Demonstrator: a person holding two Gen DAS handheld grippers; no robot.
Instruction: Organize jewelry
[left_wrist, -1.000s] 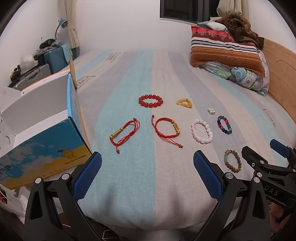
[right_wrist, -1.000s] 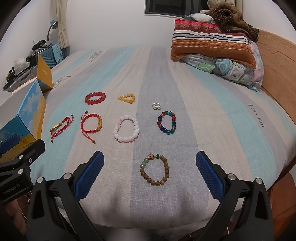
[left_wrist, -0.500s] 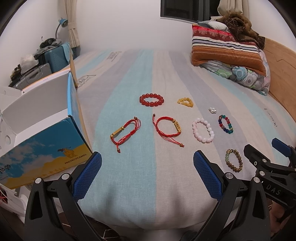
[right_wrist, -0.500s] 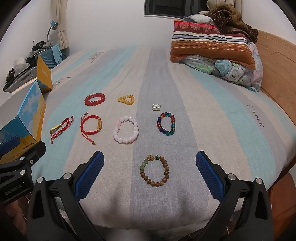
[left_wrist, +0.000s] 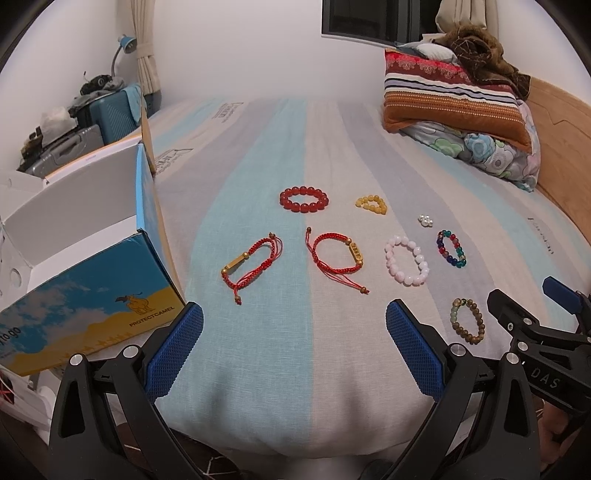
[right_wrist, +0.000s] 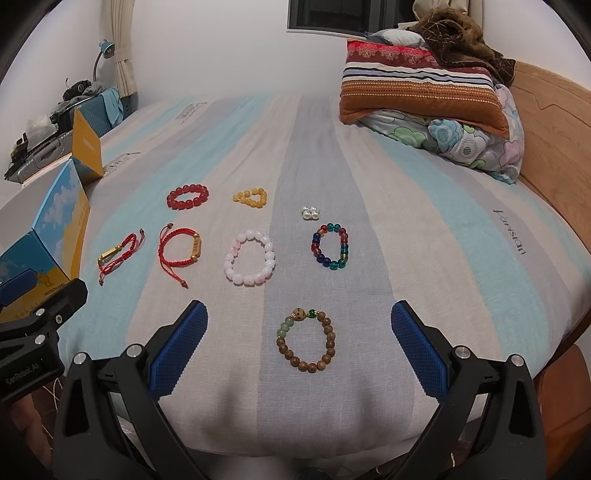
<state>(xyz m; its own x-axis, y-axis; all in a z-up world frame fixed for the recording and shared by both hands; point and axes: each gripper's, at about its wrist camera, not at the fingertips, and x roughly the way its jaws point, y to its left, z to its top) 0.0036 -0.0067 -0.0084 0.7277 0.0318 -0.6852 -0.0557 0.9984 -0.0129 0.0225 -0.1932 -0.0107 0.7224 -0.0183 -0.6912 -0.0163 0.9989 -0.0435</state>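
While the left wrist view is being taken in, the left gripper (left_wrist: 293, 343) is being held just above the near edge of the striped bed (left_wrist: 258, 369), its blue-padded jaws spread wide with nothing between them. Beyond it, two red cord bracelets are being displayed side by side: one with a gold tube (left_wrist: 251, 264) and one with a gold plate (left_wrist: 338, 254). Farther back a red bead bracelet (left_wrist: 303, 199) and a small yellow bead bracelet (left_wrist: 371, 204) are lying apart. To the right, a pink bead bracelet (left_wrist: 406, 265), a multicolour glass bead bracelet (left_wrist: 450, 248) and a tiny pearl cluster (left_wrist: 425, 220) are being shown. An open blue and yellow box (left_wrist: 92, 291) is standing at the left edge of the bed, and the right gripper is being glimpsed at the right border, near a brown wooden bead bracelet (left_wrist: 467, 320).

As the right wrist view is being considered, the right gripper (right_wrist: 299, 339) is likewise being held wide open and empty, with the brown wooden bead bracelet (right_wrist: 306, 341) lying on the sheet between its fingers, untouched. Stacked pillows (right_wrist: 424, 96) are being seen at the far right.
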